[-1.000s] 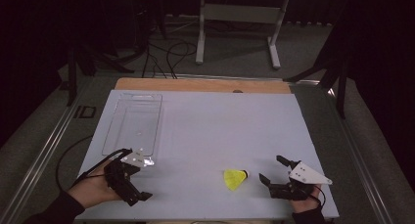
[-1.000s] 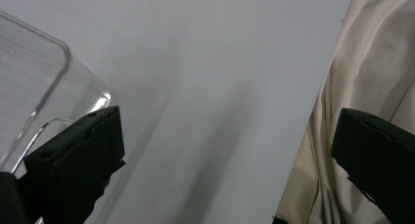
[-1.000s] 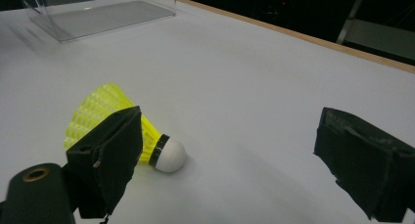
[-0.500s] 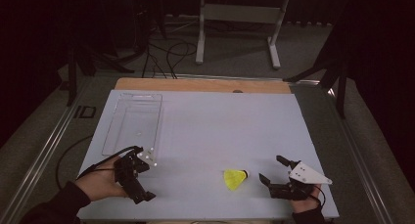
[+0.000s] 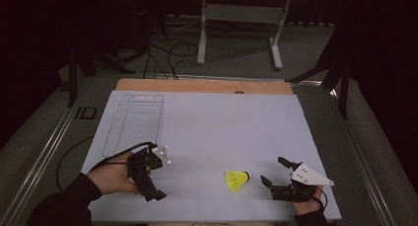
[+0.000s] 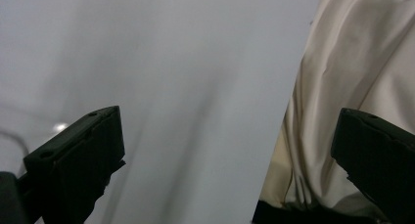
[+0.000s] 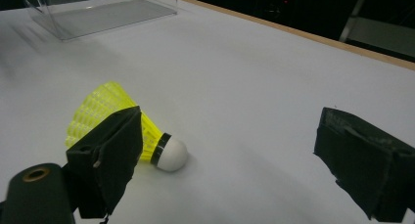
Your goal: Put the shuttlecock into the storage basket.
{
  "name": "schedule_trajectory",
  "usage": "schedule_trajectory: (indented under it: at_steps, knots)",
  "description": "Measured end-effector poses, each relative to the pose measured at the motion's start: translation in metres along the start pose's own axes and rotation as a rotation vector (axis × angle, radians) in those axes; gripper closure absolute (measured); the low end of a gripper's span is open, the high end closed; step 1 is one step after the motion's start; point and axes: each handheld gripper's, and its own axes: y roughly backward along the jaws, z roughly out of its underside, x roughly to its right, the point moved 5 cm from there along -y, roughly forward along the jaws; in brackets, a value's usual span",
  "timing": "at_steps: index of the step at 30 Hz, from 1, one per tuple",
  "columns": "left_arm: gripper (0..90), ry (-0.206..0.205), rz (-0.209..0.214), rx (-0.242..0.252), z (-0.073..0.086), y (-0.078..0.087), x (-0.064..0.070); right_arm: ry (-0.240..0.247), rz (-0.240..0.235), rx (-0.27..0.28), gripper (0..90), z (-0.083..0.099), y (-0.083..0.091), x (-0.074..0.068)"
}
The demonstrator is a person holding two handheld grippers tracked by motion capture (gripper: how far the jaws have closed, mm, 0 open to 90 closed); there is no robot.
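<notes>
A yellow shuttlecock (image 5: 235,180) with a white cork lies on its side on the white table (image 5: 222,127), near the front right. My right gripper (image 5: 274,171) rests just right of it, open, its jaws pointing at the cork from a short gap. In the right gripper view the shuttlecock (image 7: 120,119) lies partly behind the left jaw, outside the open gripper (image 7: 232,123). My left gripper (image 5: 148,185) is held at the front left, open and holding nothing. In its own view the left gripper (image 6: 230,131) spans bare table and pale cloth past the table's edge.
A clear plastic tray (image 5: 133,122) lies at the far left of the table, and its near wall is in the right gripper view (image 7: 98,13). A wooden strip (image 5: 202,85) runs along the far edge. Cables and a metal stand sit on the floor beyond.
My left gripper has shifted a little to the right and turned, its grey plate swinging toward the table's middle. The right gripper and the shuttlecock have stayed put.
</notes>
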Motion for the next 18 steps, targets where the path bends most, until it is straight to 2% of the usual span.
schedule_trajectory:
  at_steps: [4, 5, 9, 12, 18]
  knots:
    - [0.0, -0.019, 0.002, 0.006, -0.007, -0.001, 0.000, 0.001, 0.001, -0.002, 11.0, 0.000, 0.000, 0.000]
    - [0.0, -0.037, -0.012, 0.012, -0.012, -0.002, 0.000, 0.000, 0.002, -0.002, 11.0, 0.000, 0.000, 0.000]
    - [0.0, -0.045, 0.006, 0.027, -0.020, -0.005, 0.001, 0.000, 0.001, -0.003, 11.0, 0.000, 0.000, 0.000]
    - [0.0, -0.065, -0.005, 0.035, -0.028, -0.010, 0.000, 0.000, -0.001, -0.002, 11.0, 0.000, 0.000, 0.000]
    - [0.0, -0.092, 0.023, 0.028, -0.041, -0.018, 0.003, 0.001, -0.003, -0.003, 11.0, 0.000, 0.000, 0.000]
